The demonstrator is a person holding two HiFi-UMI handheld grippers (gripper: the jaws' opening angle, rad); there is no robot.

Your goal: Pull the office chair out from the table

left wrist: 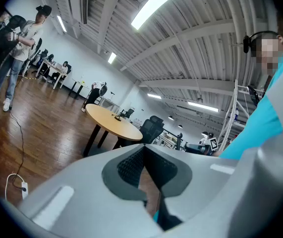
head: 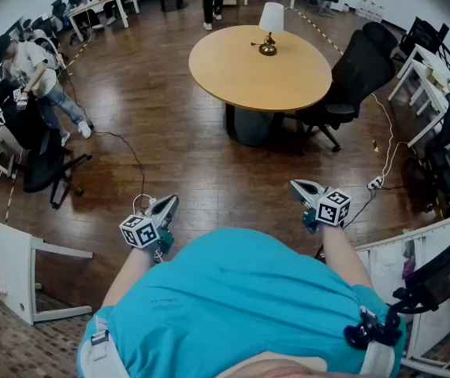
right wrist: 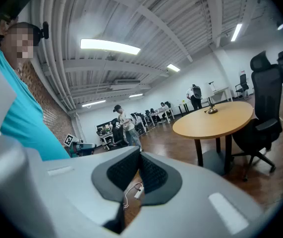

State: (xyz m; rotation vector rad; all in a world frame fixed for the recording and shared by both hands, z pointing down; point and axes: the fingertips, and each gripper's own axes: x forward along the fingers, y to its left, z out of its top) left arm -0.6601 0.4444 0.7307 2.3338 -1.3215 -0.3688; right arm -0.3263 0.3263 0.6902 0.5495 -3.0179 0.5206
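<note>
Office chair (head: 357,75): tucked at the round bench (head: 240,73), well apart from left tool (head: 166,205) and right tool (head: 299,187), both clenched empty. Approach step; next calls for walking over, unclenching, gripping it.

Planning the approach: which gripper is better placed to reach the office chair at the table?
Probably the right gripper: the office chair stands right of the round table, nearer that gripper than the left gripper.

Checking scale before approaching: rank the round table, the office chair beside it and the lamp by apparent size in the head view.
1. round table
2. office chair
3. lamp, clearly the smallest
</note>
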